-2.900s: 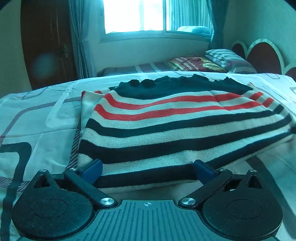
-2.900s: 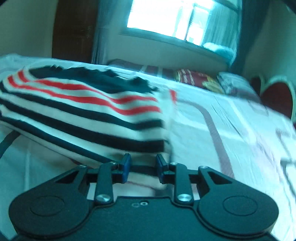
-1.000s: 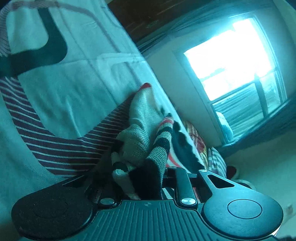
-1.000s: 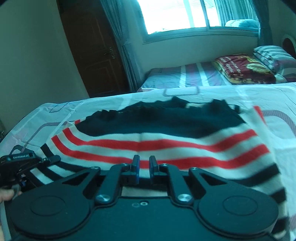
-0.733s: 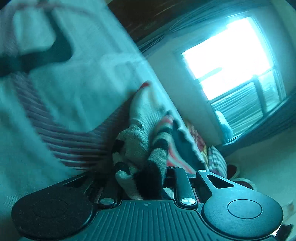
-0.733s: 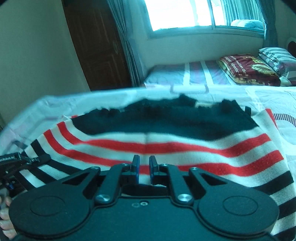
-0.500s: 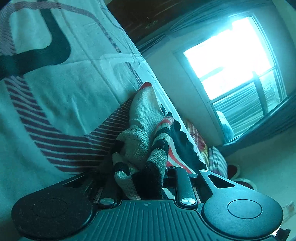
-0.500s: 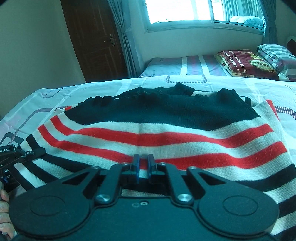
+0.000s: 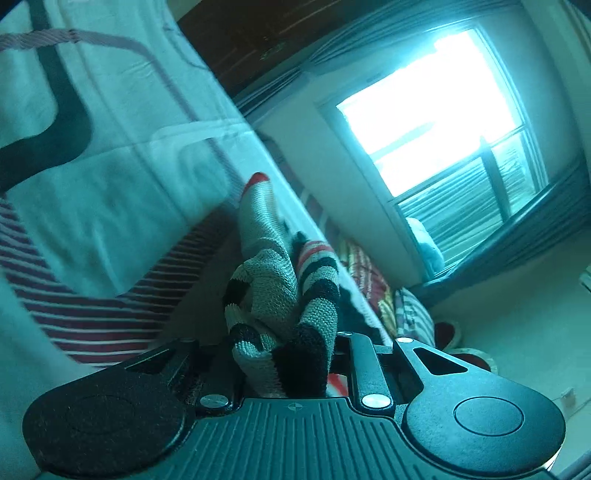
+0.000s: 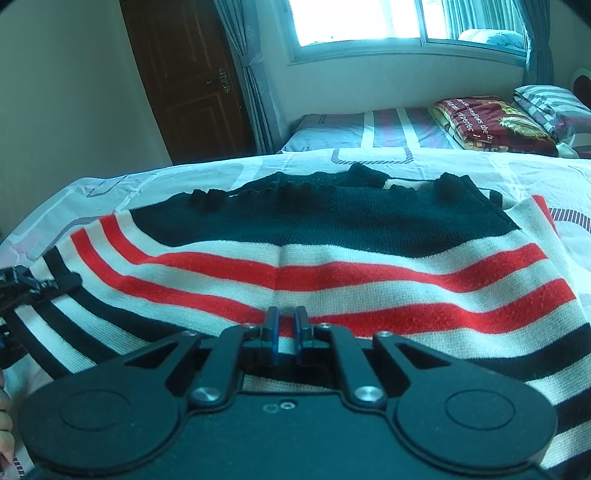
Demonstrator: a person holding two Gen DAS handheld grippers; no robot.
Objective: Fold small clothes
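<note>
1. The left hand-held gripper (image 9: 284, 354) is tilted hard to one side, and its jaws are closed on a bunched fold of the striped sweater (image 9: 284, 295); cream and black knit fills the gap between the fingers.
2. In the right wrist view the same left hand-held gripper (image 10: 33, 288) shows at the far left edge, touching the sweater's left border.
3. The striped sweater (image 10: 314, 258) lies spread across the bed (image 10: 147, 177). Its black band is at the far side, two red stripes cross the middle, and black and cream stripes run along the near part.
4. The right hand-held gripper (image 10: 286, 332) sits at the sweater's near middle, over the lower red stripe. Its blue-padded fingers (image 10: 272, 325) are drawn almost together with only a slim gap. Whether any knit is pinched in that gap cannot be told.
5. Behind the bed, a brown door (image 10: 184, 74) stands at the far left, and a bright window (image 10: 354, 22) is at the far centre.
6. A second bed (image 10: 369, 129) sits under the window, with a folded red blanket (image 10: 487, 122) and a striped pillow (image 10: 550, 99) at the far right.
</note>
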